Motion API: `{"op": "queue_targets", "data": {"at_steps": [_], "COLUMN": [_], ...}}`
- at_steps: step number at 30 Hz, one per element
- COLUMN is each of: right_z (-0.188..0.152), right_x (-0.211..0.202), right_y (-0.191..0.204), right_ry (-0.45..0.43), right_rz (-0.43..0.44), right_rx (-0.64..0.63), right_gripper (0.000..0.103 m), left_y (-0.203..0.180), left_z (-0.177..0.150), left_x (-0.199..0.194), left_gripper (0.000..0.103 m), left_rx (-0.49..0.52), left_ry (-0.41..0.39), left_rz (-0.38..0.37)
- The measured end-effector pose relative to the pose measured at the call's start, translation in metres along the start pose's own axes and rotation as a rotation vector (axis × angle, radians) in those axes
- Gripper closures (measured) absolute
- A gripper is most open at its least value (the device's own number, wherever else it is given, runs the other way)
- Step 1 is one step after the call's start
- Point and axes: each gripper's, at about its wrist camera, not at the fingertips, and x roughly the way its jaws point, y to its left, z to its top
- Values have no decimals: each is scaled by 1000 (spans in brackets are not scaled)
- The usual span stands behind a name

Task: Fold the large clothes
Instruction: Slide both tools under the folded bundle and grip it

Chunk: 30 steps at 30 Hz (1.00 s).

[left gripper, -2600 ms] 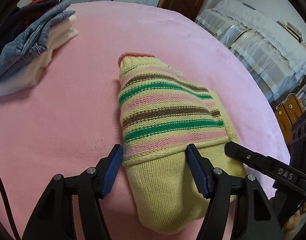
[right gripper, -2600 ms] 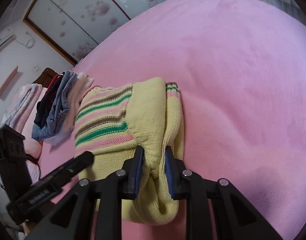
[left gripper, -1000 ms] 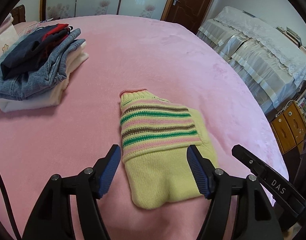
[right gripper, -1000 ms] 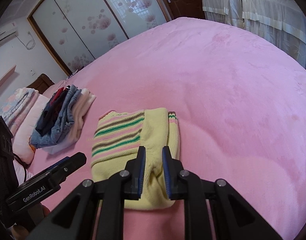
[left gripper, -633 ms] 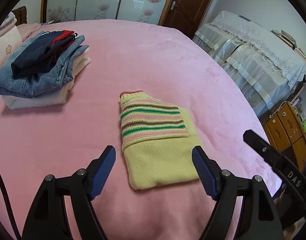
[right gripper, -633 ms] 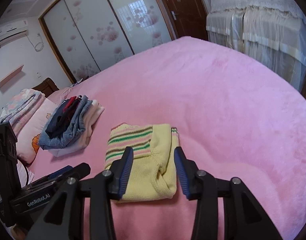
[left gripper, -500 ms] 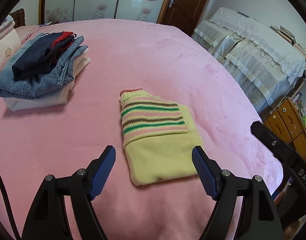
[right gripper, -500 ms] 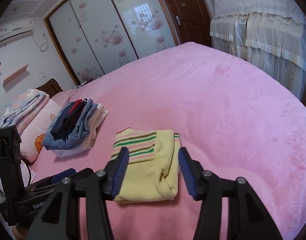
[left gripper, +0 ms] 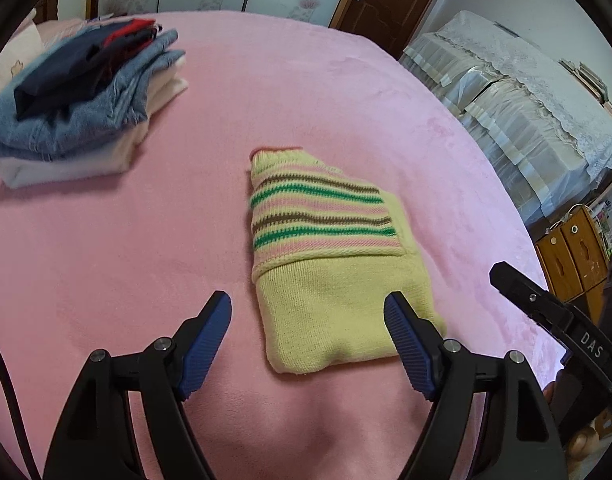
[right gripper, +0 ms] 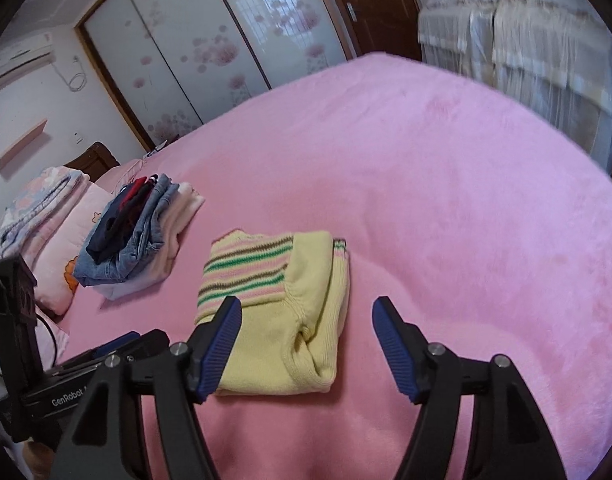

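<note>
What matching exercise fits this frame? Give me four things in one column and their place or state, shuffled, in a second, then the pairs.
Things:
1. striped sweater
2. stack of folded clothes
3. left tongs
4. wooden door

Place or state:
A. open, holding nothing
B. behind the bed's far edge
C. folded, lying in the middle of the pink bed
D. near the pillows, jeans in it

Pairs: 1-C, 2-D, 3-A, 4-B
</note>
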Motion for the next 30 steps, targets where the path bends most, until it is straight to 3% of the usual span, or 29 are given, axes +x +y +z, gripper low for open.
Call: {"op": "queue_targets", "data": {"at_steps": [7, 13, 20, 30], "right_z": [-6, -8, -7, 2], "right_x": [52, 79, 107, 126], "right_y": [-30, -45, -60, -70], "right_ry": [180, 253, 320, 346], "right_rz": [120, 186, 331, 414], "right_rx": [96, 147, 265, 357], "right_gripper": [35, 35, 35, 29], "left_y": [23, 45, 44, 40], "left_z": [-2, -5, -3, 14], "left_x": [43, 77, 96, 113], "left_gripper": [26, 26, 26, 25], "left_rx": [-84, -167, -175, -161], "left_ry": [82, 136, 136, 144], "left_rz": [-114, -208, -224, -240]}}
